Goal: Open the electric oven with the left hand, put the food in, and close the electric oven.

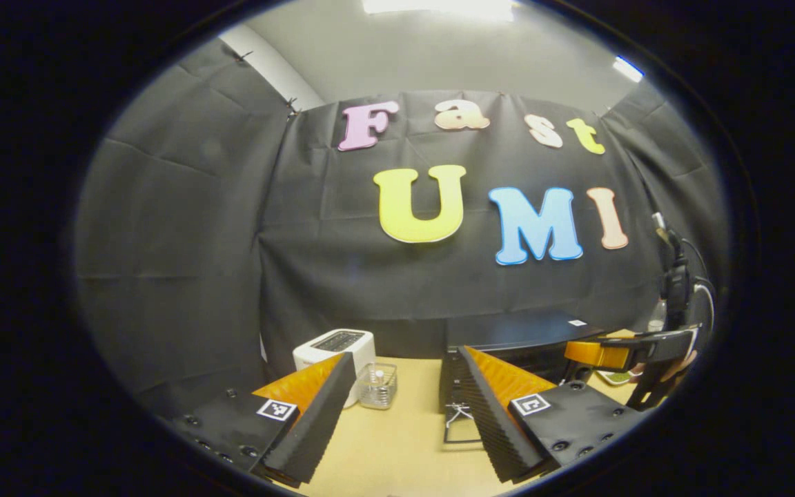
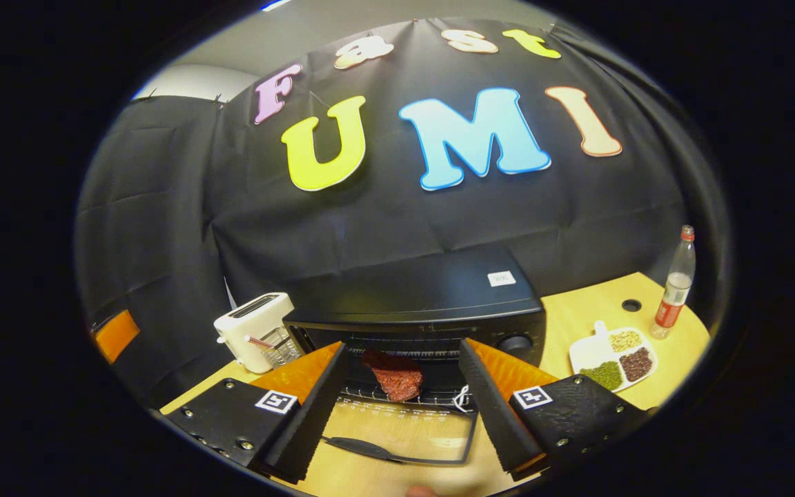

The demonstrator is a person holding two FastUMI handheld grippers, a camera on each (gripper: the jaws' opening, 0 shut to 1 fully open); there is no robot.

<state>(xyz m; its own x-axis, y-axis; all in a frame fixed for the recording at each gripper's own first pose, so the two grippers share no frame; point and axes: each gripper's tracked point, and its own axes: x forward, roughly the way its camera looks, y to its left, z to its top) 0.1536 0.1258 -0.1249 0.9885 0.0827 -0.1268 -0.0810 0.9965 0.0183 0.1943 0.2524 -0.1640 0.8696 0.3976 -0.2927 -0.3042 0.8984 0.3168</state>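
The right gripper [image 2: 397, 407] is held wide and empty above the lowered oven door [image 2: 404, 431]. Beyond it, at twelve o'clock, the food [image 2: 394, 376] lies on the rack inside the electric oven [image 2: 425, 297], apparently just placed. The left gripper [image 1: 397, 414], also wide and empty, is held off to the oven's left, judged ready for closing the door.

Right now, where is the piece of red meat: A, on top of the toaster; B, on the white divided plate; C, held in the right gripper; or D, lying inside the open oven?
D: the red meat lies on the rack inside the oven, whose door hangs open.
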